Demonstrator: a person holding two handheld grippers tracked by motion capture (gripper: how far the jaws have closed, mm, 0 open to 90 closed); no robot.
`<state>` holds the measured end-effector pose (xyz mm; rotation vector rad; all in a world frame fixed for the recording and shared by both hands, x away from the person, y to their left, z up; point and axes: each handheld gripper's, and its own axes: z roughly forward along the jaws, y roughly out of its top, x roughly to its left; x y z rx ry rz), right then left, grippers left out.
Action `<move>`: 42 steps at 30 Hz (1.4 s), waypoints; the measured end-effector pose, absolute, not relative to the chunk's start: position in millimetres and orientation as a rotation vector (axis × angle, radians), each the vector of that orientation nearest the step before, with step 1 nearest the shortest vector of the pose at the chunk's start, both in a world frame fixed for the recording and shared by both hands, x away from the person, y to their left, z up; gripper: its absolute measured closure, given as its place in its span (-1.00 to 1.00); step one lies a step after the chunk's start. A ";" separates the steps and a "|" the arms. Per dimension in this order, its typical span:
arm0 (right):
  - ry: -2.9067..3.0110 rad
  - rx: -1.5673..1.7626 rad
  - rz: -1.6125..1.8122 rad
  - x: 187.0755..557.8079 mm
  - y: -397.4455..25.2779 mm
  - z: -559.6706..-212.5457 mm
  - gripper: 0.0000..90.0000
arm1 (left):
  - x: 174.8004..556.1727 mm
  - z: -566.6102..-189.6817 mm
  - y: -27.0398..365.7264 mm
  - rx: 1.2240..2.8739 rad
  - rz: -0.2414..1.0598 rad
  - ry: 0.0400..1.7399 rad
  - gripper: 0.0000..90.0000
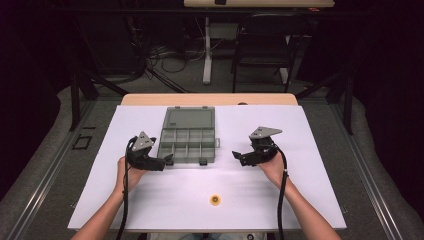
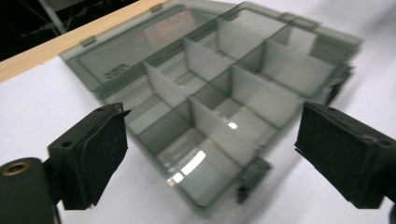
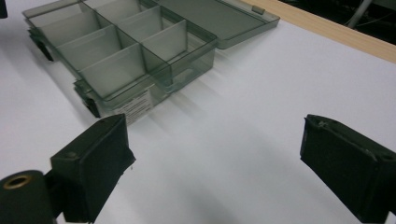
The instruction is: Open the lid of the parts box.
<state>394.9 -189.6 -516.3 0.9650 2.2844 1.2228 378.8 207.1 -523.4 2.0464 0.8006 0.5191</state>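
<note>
A smoky clear compartment box (image 1: 187,145) lies open on the white table cover, its lid (image 1: 189,119) folded flat away from me. Its several compartments look empty (image 2: 219,121) (image 3: 112,51). My left gripper (image 1: 169,160) is open at the box's near left corner, jaws on either side of that corner without touching it (image 2: 210,154). To the right of the box my right gripper (image 1: 236,155) is open over bare cover, nothing between its jaws (image 3: 215,168). A small yellow round piece (image 1: 215,200) lies near the front edge.
The white cover (image 1: 300,150) spans the wooden table (image 1: 150,99), whose edge shows at the back. Beyond the table stand a dark chair (image 1: 265,45) and a table leg (image 1: 206,50) with loose cables on the floor.
</note>
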 end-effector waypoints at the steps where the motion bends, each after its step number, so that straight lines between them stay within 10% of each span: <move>1: 2.290 0.956 1.223 391.6 -189.4 -515.9 -0.84 | 375.2 -521.9 204.8 2.056 0.525 0.784 -0.85; 42: 2.284 0.801 1.218 295.8 -198.2 -520.6 -1.00 | 311.8 -523.6 172.9 2.146 0.475 0.586 -0.99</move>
